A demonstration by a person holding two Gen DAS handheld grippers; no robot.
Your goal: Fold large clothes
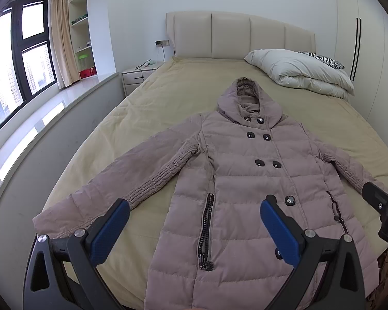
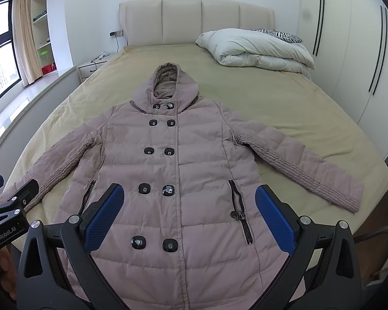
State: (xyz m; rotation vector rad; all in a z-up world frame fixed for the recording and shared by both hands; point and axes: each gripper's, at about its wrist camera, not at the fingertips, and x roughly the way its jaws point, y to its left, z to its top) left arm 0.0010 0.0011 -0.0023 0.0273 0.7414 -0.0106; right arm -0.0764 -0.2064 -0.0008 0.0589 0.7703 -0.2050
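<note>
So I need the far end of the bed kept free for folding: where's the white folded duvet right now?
The white folded duvet lies at the head of the bed, right side in both wrist views, against the beige padded headboard, beyond the coat's hood.

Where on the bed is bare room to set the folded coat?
Bare sheet lies between the coat's hood and the headboard, and beside each spread sleeve. The folded duvet crowds the right head corner; the coat fills the middle.

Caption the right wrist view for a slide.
Open right gripper above a buttoned pink coat spread flat on the bed, sleeves out.
</note>
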